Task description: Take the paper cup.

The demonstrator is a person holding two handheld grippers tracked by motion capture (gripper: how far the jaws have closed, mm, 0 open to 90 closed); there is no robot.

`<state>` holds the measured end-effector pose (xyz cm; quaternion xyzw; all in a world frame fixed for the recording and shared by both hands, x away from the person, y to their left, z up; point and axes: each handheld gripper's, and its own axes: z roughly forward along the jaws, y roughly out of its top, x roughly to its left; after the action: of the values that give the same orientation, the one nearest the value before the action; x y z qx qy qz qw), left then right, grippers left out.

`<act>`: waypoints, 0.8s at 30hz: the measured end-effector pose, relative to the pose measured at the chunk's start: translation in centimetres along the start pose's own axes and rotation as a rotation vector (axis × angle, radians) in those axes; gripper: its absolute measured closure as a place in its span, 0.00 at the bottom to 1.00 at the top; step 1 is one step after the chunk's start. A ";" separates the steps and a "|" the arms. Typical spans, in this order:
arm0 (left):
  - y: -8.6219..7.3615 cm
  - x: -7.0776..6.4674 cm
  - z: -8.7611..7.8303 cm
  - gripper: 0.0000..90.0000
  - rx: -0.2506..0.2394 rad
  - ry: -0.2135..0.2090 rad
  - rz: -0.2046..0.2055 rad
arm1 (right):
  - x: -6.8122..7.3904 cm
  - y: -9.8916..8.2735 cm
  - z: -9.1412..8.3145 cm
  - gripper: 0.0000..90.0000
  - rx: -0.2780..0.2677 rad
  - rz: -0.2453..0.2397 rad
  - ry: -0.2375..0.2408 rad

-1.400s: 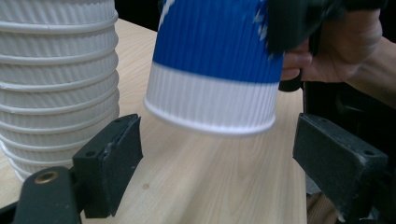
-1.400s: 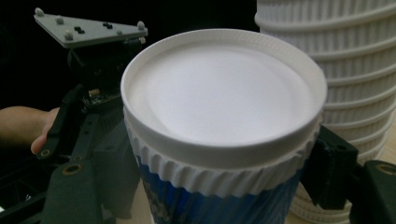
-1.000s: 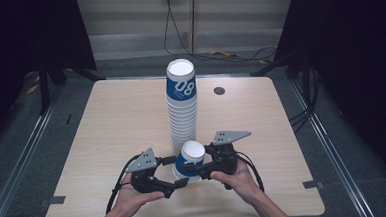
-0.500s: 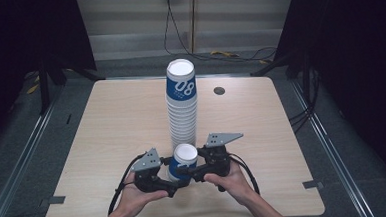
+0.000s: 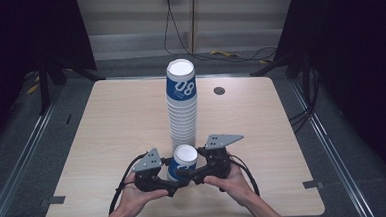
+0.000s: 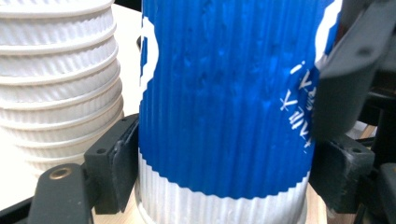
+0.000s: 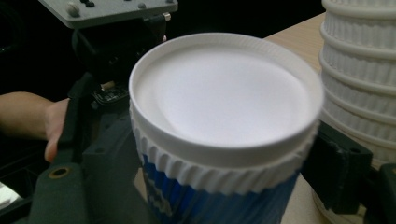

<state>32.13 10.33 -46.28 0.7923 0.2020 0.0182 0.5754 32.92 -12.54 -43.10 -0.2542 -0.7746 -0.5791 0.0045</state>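
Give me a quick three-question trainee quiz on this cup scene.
1. True or false: the cup between the hands lies on its side.
2. In the high view, the stack stands: A) beyond the cup, B) left of it, C) right of it.
3. What is the left gripper clamped on?
Key: 1 false, it stands upright, white end up; 2 A; 3 the cup, low on its blue wall.
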 end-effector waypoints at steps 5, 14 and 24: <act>-0.1 0.2 -0.1 0.23 0.010 0.008 0.001 | -0.1 0.2 -0.4 0.20 -0.009 0.011 0.000; -0.3 0.3 -0.4 0.23 0.017 0.021 0.002 | -0.4 0.7 -1.4 0.17 -0.028 0.014 0.003; -0.2 1.0 -1.3 0.24 0.044 0.012 -0.015 | -0.8 0.8 -2.4 0.18 -0.007 0.008 -0.003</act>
<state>32.63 11.89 -46.28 0.8033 0.2116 0.0143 0.5566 33.23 -14.82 -41.84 -0.2582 -0.7715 -0.5815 0.0046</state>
